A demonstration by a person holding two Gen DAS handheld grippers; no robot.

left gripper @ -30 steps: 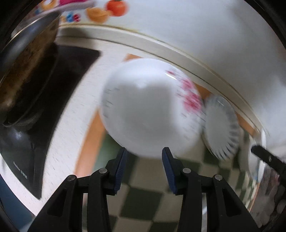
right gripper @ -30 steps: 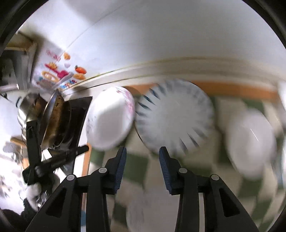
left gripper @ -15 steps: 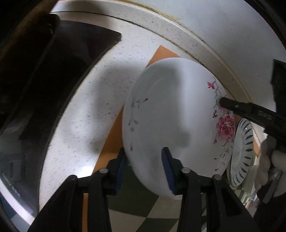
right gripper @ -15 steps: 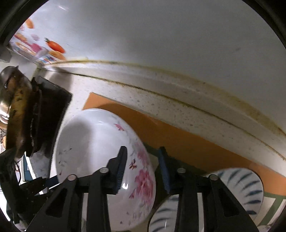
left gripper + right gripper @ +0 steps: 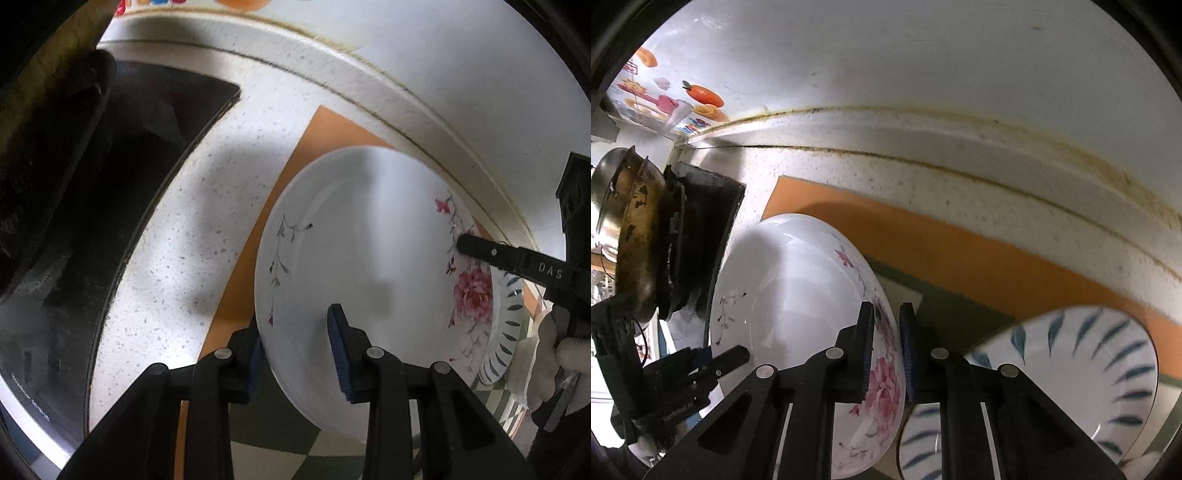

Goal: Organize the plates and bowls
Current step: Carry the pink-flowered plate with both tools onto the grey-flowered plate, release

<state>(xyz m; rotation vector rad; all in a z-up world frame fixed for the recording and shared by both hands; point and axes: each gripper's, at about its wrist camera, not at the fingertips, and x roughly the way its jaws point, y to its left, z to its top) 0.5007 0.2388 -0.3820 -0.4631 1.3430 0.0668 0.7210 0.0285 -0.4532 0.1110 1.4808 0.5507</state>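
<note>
A white floral bowl (image 5: pixel 369 258) with pink flowers sits on the checked mat. My left gripper (image 5: pixel 299 354) straddles its near-left rim, jaws partly open, one finger outside and one inside. My right gripper (image 5: pixel 886 350) straddles the opposite rim of the floral bowl (image 5: pixel 798 306) at the pink flowers, jaws narrow around the wall. The right gripper's finger (image 5: pixel 509 258) shows across the bowl in the left wrist view. A blue-striped bowl (image 5: pixel 1071 376) lies just right of the floral bowl.
A black stove top (image 5: pixel 122 192) with a dark pan (image 5: pixel 639 236) lies to the left. The speckled counter (image 5: pixel 207 206) runs to a white wall (image 5: pixel 923 66) behind. The orange-edged mat (image 5: pixel 960 251) lies under the bowls.
Both grippers have closed in on the floral bowl from opposite sides. The right gripper's jaws have narrowed around the rim. The left gripper has slid over the near rim.
</note>
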